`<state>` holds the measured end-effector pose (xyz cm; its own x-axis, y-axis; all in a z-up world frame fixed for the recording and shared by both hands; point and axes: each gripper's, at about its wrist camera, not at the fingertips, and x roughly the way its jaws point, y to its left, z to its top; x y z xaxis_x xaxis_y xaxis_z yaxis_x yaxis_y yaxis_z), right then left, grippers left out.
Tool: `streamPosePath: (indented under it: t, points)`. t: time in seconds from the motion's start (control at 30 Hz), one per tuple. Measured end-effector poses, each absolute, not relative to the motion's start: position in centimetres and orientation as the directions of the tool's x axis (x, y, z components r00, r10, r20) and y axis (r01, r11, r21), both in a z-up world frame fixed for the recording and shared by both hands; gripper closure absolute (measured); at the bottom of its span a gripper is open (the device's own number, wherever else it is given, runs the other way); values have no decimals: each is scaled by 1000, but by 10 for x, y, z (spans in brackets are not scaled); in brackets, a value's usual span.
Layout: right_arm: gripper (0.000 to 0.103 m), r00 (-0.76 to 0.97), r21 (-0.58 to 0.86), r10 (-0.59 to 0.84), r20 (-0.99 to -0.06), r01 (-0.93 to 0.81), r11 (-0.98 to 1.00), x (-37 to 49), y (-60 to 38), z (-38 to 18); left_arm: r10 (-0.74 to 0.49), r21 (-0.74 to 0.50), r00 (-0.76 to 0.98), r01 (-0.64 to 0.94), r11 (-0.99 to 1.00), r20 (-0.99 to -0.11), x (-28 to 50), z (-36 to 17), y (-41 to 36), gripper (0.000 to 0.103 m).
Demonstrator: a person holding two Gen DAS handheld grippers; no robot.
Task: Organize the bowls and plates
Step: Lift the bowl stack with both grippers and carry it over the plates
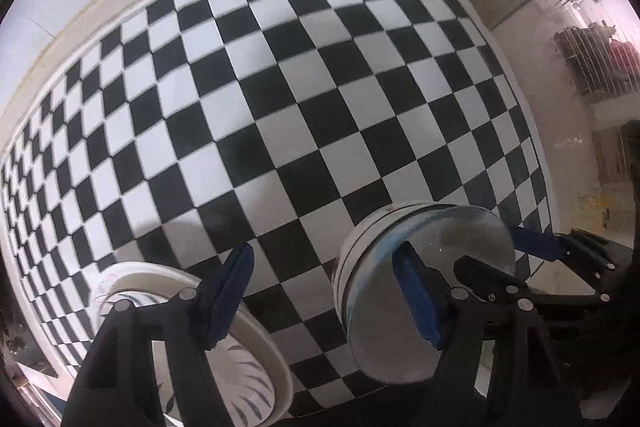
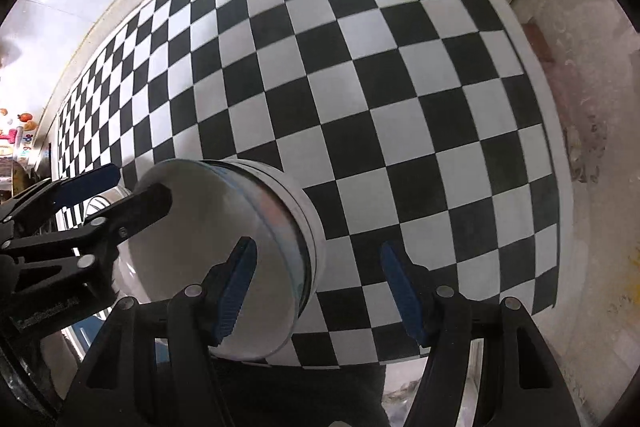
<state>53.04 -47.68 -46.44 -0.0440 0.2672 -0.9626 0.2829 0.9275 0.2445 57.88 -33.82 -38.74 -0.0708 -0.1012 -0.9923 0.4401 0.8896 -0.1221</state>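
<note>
A stack of white bowls with a blue-tinted rim (image 1: 416,291) stands on the checkered cloth (image 1: 280,107). My left gripper (image 1: 324,299) is wide open above the cloth, its right finger inside the top bowl. A white plate with dark leaf marks (image 1: 256,359) lies under its left finger. In the right wrist view the same bowl stack (image 2: 224,251) is at the left. My right gripper (image 2: 320,291) is open, its left finger inside the bowl and its right finger outside over the cloth (image 2: 360,87). The left gripper (image 2: 112,195) reaches in from the left.
The checkered cloth covers a table with a white border (image 2: 560,187). Past its right edge is a pale floor (image 1: 568,163) and a wire rack with dark items (image 1: 592,63). Colourful small items (image 2: 16,131) sit far left in the right wrist view.
</note>
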Motion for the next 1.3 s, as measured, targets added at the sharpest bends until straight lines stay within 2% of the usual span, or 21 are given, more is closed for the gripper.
streamPosePath:
  t: [0.33, 0.57, 0.8, 1.07, 1.3]
  points:
    - [36, -89, 328, 370, -925, 307, 894, 530, -472, -506, -107, -184, -189, 457, 870, -976, 584, -428, -348, 33]
    - [36, -67, 406, 452, -889, 339, 849, 531, -474, -521, -210, -318, -289, 406, 857, -934, 588, -444, -352, 32]
    - [33, -60, 505, 559, -827, 360, 785, 537, -468, -538, -333, -467, -398, 308, 829, -855, 590, -466, -354, 32]
    - [34, -51, 511, 567, -822, 373, 775, 535, -473, -543, -337, -453, -377, 283, 845, -863, 587, -458, -355, 33]
    - [41, -55, 526, 587, -808, 383, 760, 527, -482, -535, -302, -406, -331, 314, 858, -894, 585, -448, -348, 33]
